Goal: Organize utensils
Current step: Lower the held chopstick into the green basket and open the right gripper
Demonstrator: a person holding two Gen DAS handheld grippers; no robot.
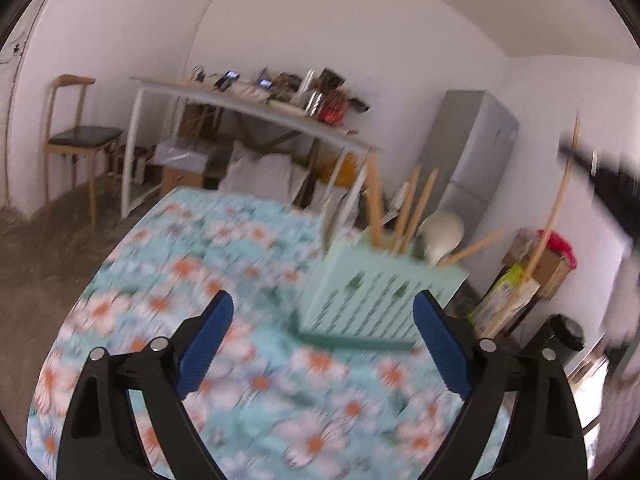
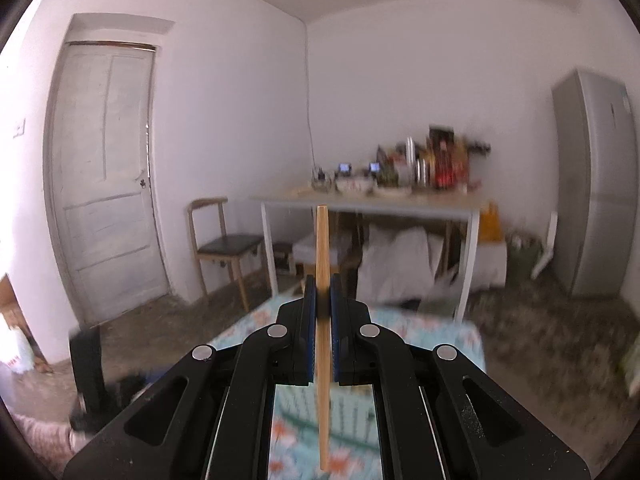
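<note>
A: Holding one wooden chopstick point(image 2: 322, 280), the right gripper point(image 2: 322, 312) has its jaws clamped tight on the stick, near upright. Risk: a thin round stick can pivot or slide through the pads on a tilt.

B: Left gripper point(image 1: 324, 344) gapes wide, nothing between the jaws. The mint utensil caddy point(image 1: 372, 292) sits at its one o'clock, already stocked with chopsticks and a pale spoon, I think; blur makes that uncertain.

A: Hazard two: the caddy looks light. A stick jabbed in at an angle could tip it or snag the ones leaning inside.

B: Surface: a floral teal tablecloth point(image 1: 168, 264), soft, possibly slippery under the caddy.

A: Room: white walls, grey fridge point(image 1: 476, 148) at two o'clock, cluttered white table point(image 1: 248, 104) at twelve, wooden chair point(image 1: 76, 136) at ten.
</note>
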